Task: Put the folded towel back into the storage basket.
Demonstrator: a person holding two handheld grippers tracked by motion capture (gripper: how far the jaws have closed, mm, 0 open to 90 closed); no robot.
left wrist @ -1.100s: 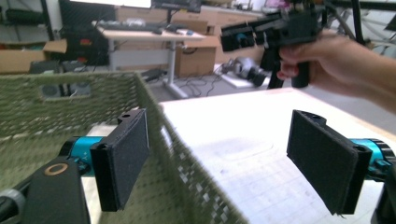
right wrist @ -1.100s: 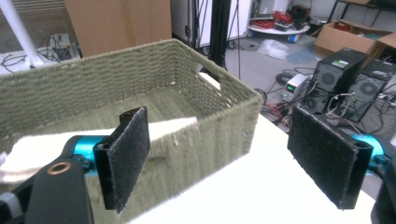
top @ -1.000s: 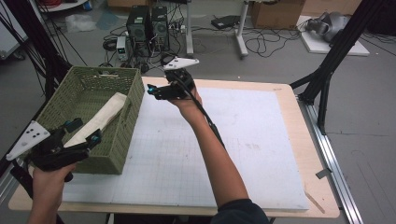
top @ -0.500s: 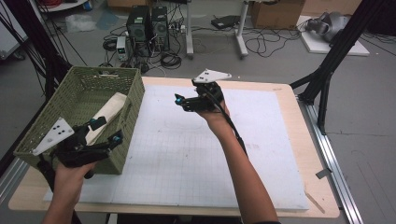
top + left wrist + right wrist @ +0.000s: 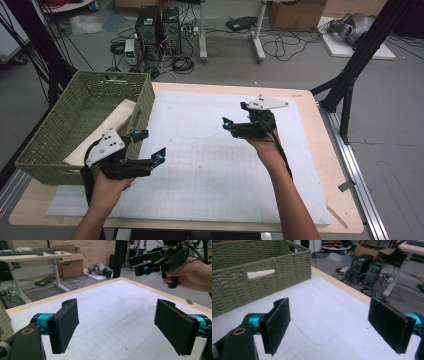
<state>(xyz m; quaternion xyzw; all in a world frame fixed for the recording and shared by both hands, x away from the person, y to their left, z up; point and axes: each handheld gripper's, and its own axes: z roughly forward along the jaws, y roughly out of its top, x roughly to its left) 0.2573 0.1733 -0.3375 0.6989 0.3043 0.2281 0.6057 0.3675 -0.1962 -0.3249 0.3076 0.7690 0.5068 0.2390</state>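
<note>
Both hands have drawn back: the left gripper is off the green woven basket, at lower left, the right gripper mid-frame. Jaws spread, empty. The cream bundle lies inside the basket; placing looks done, next comes retreat or a fresh pick.

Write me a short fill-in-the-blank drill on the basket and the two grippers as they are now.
1. The beige bundle lies inside the green woven ____.
2. The left gripper is held over the white mat with its jaws ____.
3. The right gripper holds ____ between its jaws.
4. The basket stands at the table's ____ edge in the high view.

Missing words: basket; open; nothing; left
</note>
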